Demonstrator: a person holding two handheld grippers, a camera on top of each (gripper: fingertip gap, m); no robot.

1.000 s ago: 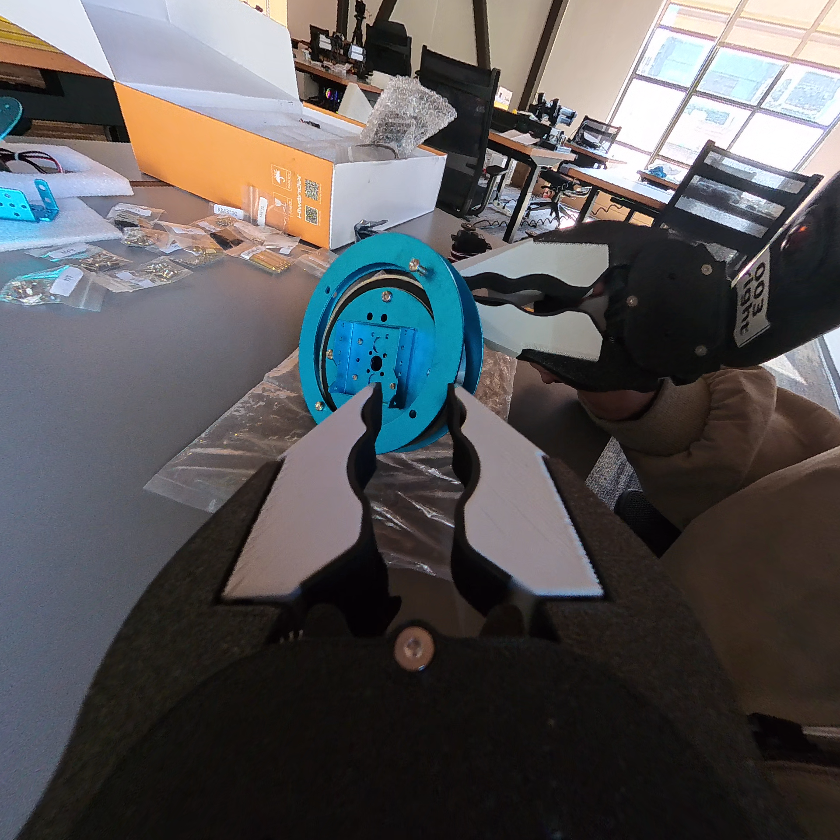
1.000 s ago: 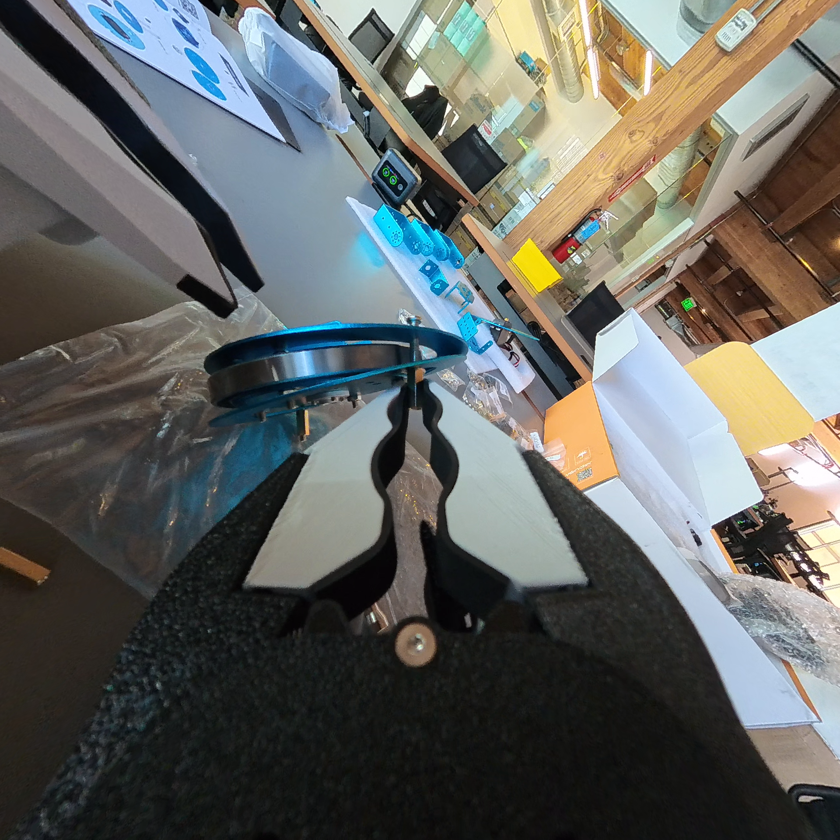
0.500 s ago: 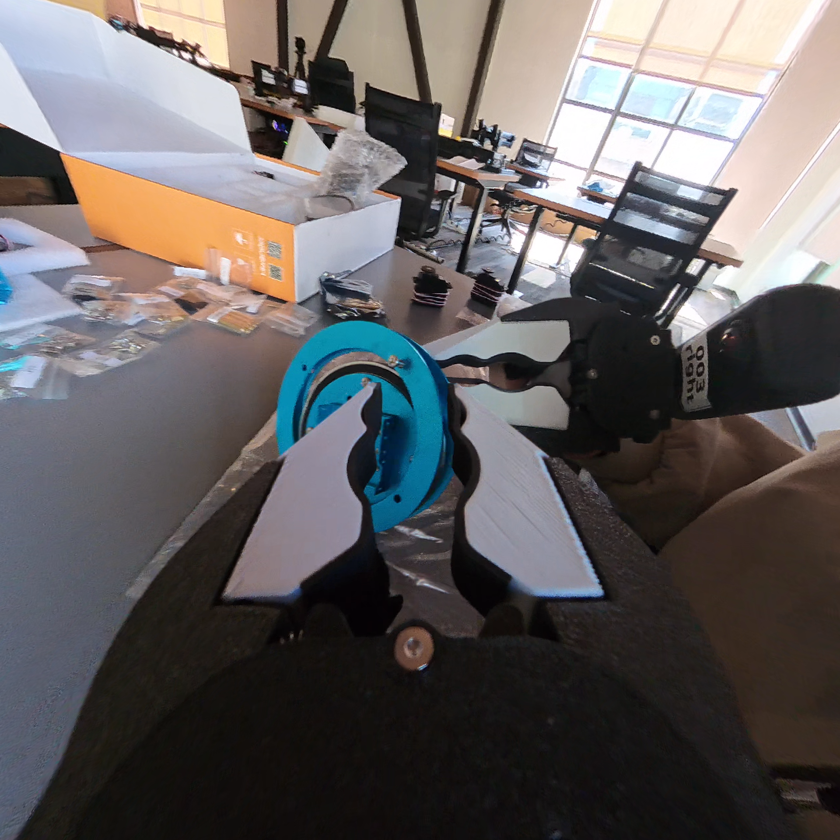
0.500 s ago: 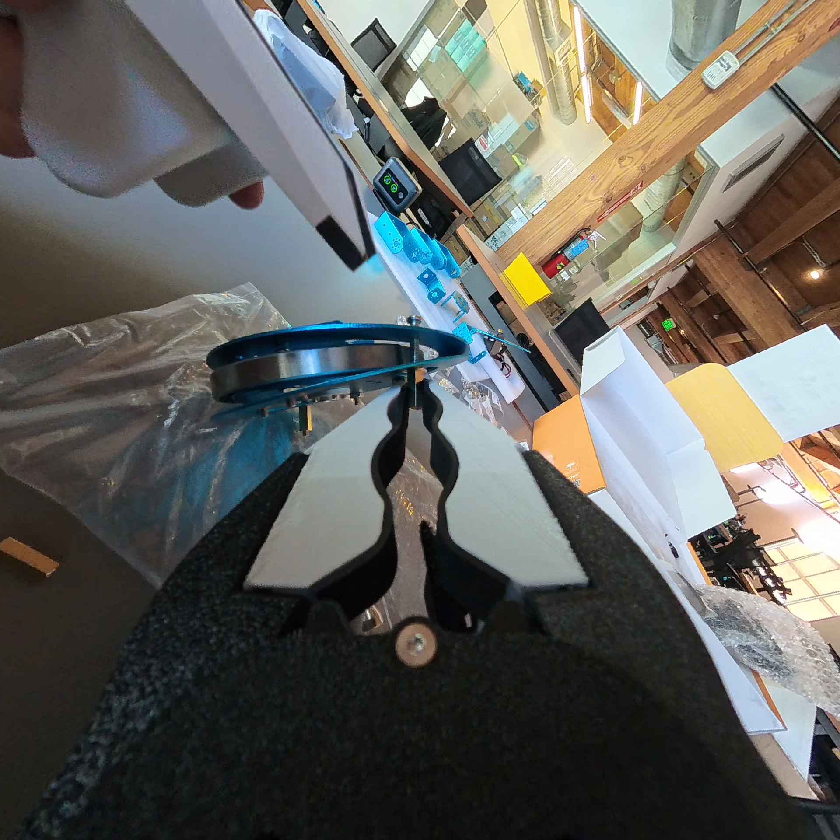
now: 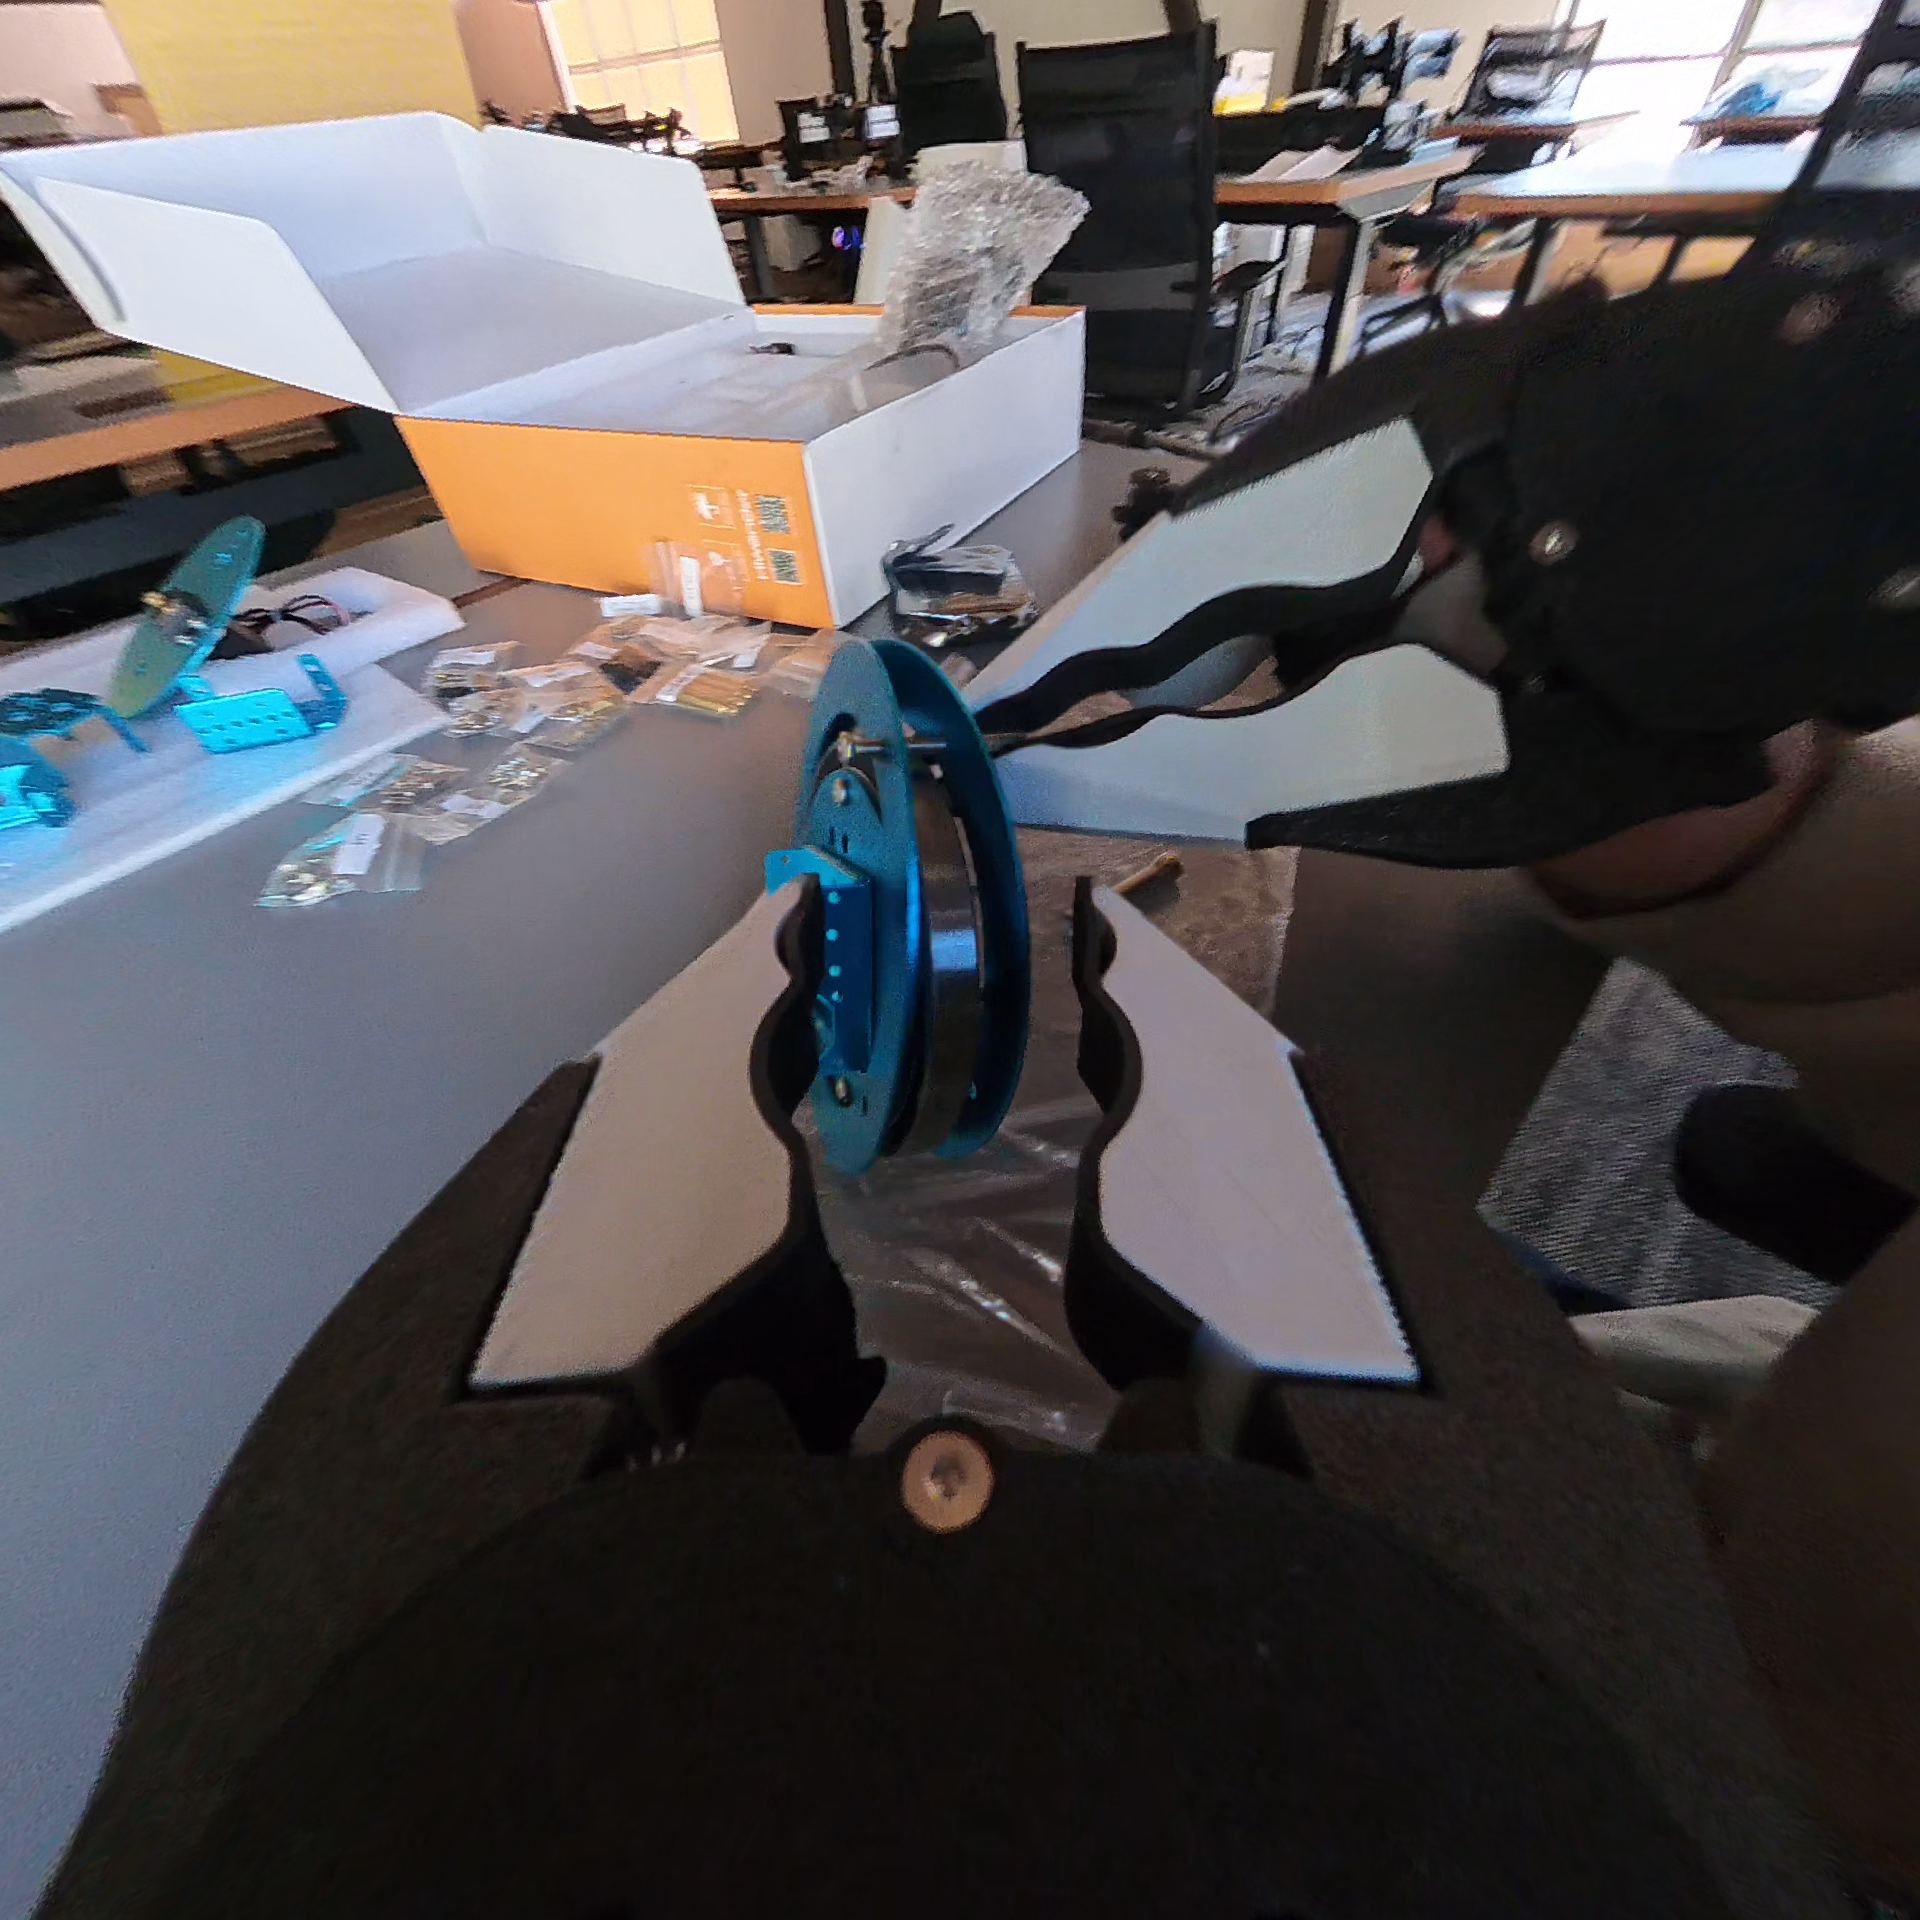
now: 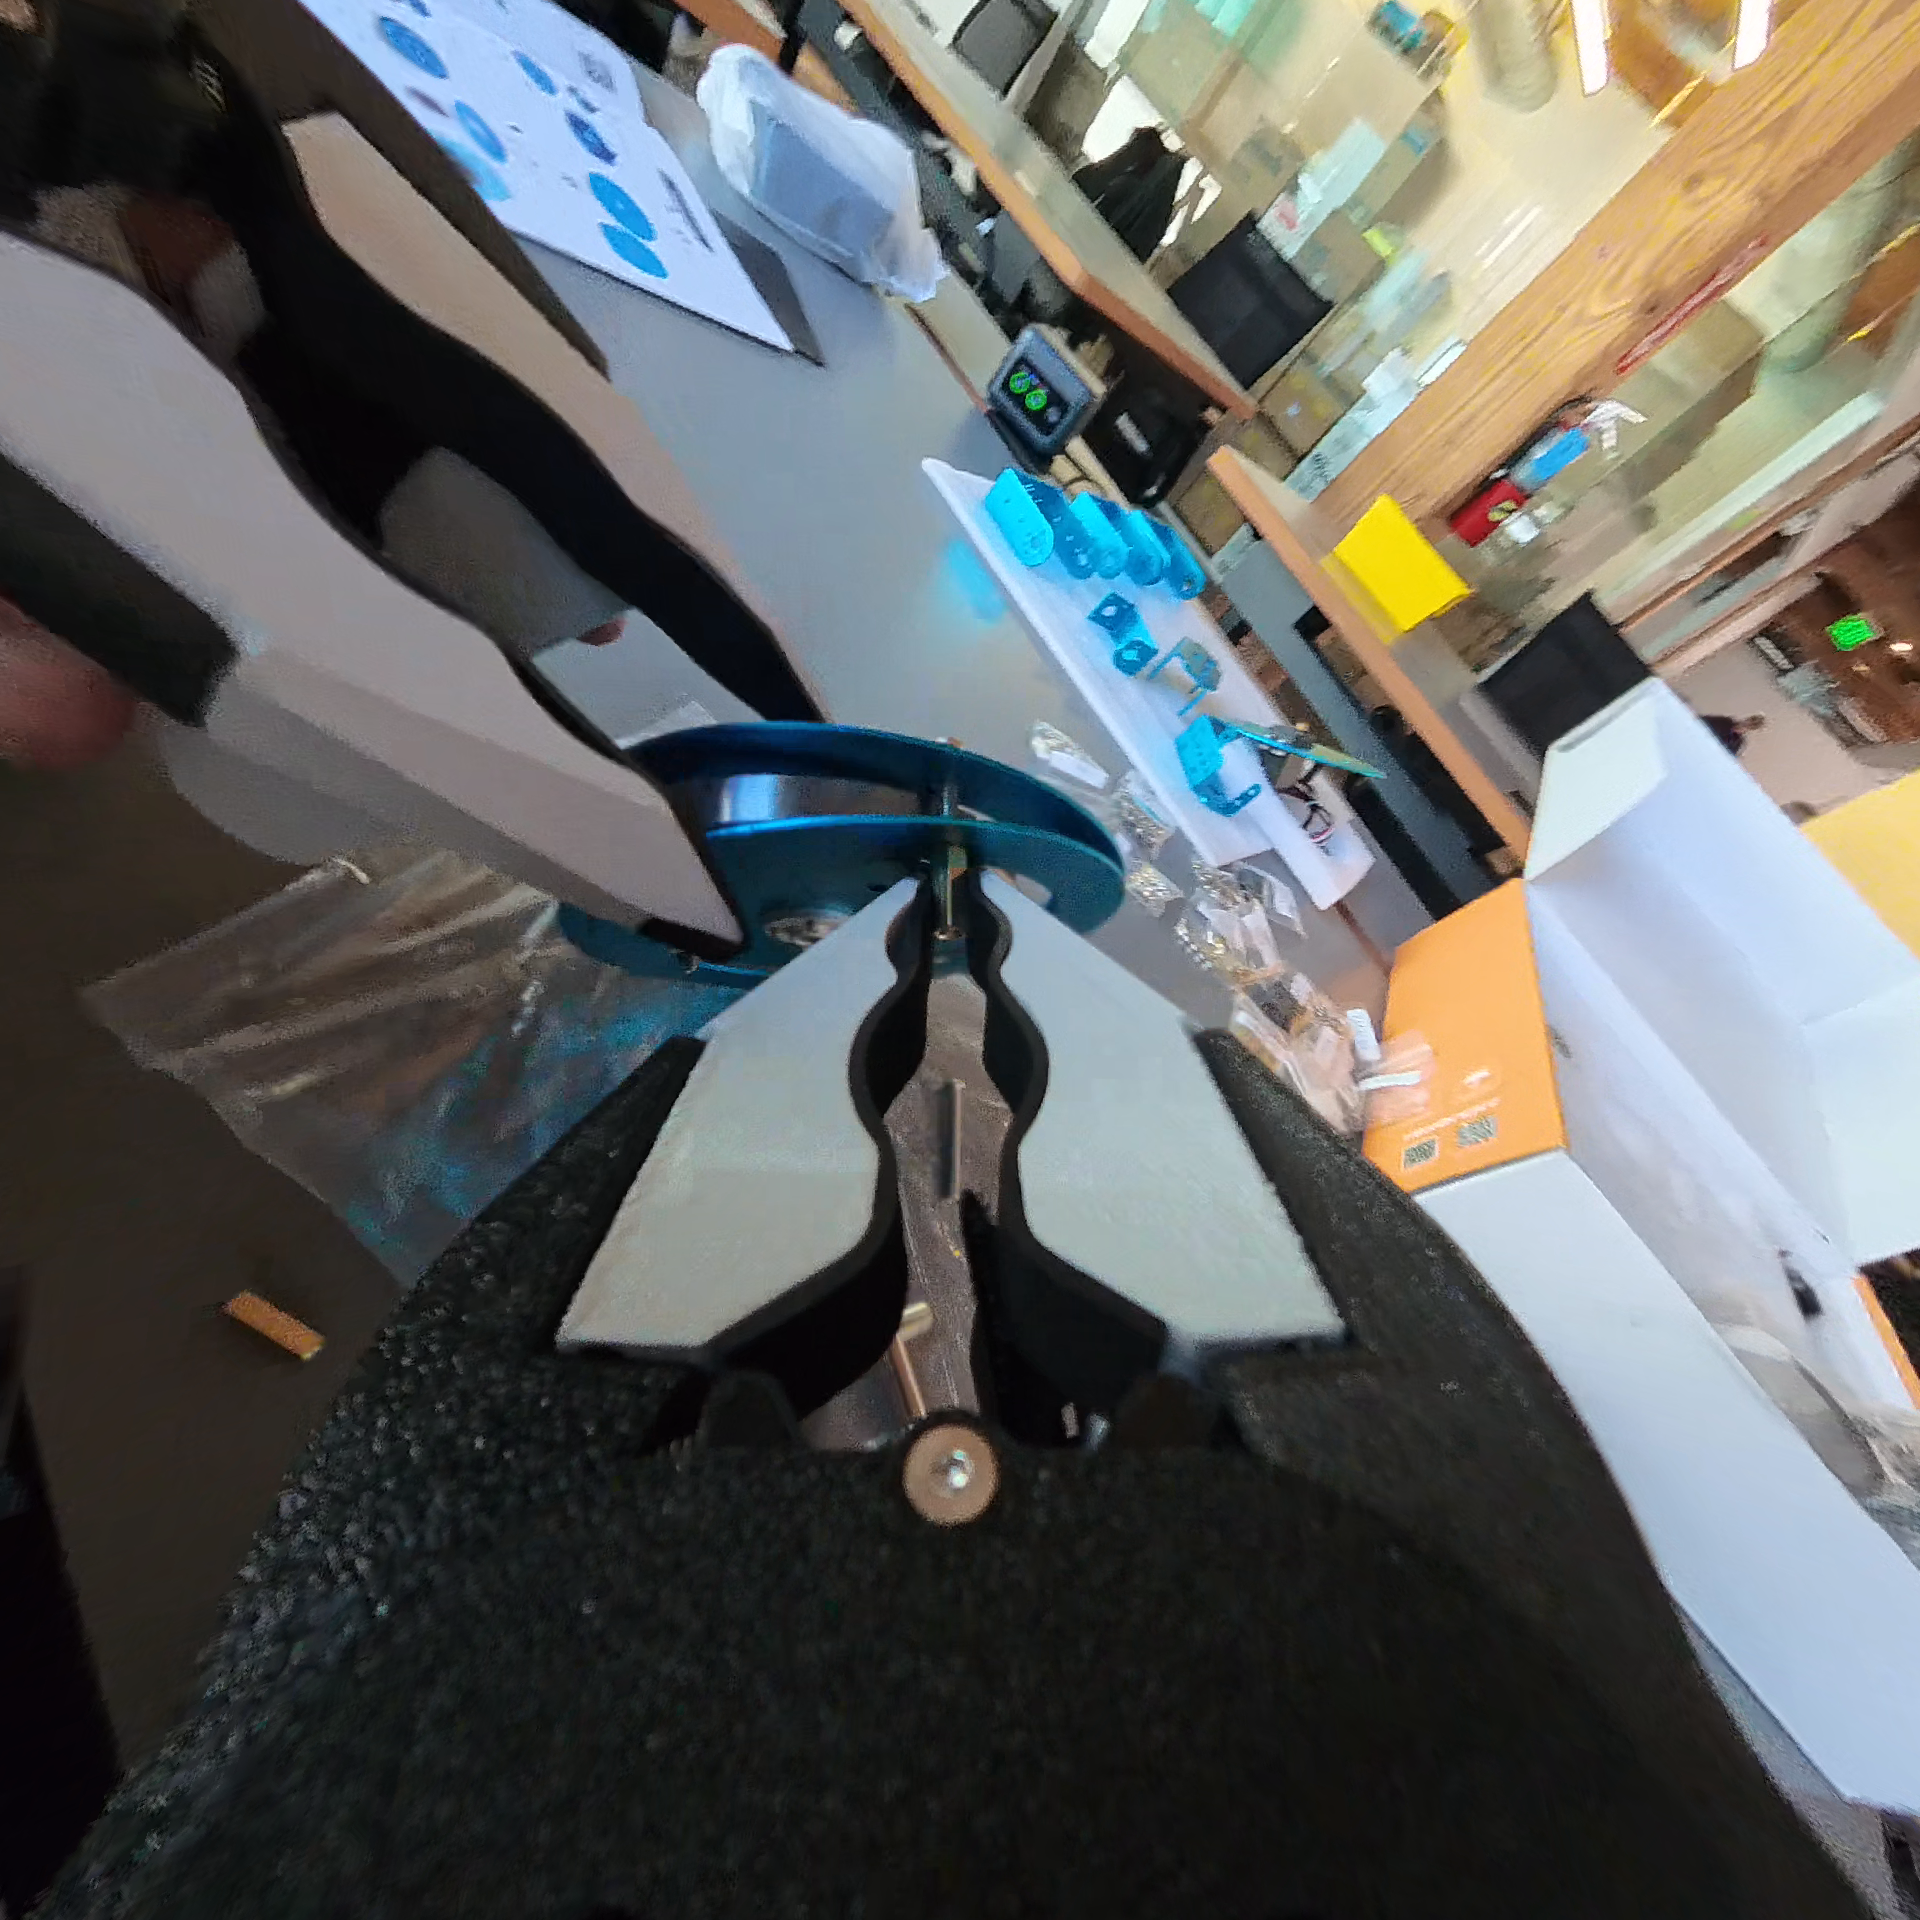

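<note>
- My right gripper (image 6: 948, 896) has its jaws nearly together, pinching a small screw (image 6: 948, 868) at the rim of the blue disc assembly (image 5: 914, 935).
- My left gripper (image 5: 940, 914) has its jaws wide apart, with the disc standing on edge between them; one tip is touching the blue bracket (image 5: 836, 966).
- A clear plastic bag (image 6: 343, 1018) lies under both jaws on the grey table (image 5: 312, 1039).
- I judge the right grip is thin, so any move should be slow.
</note>
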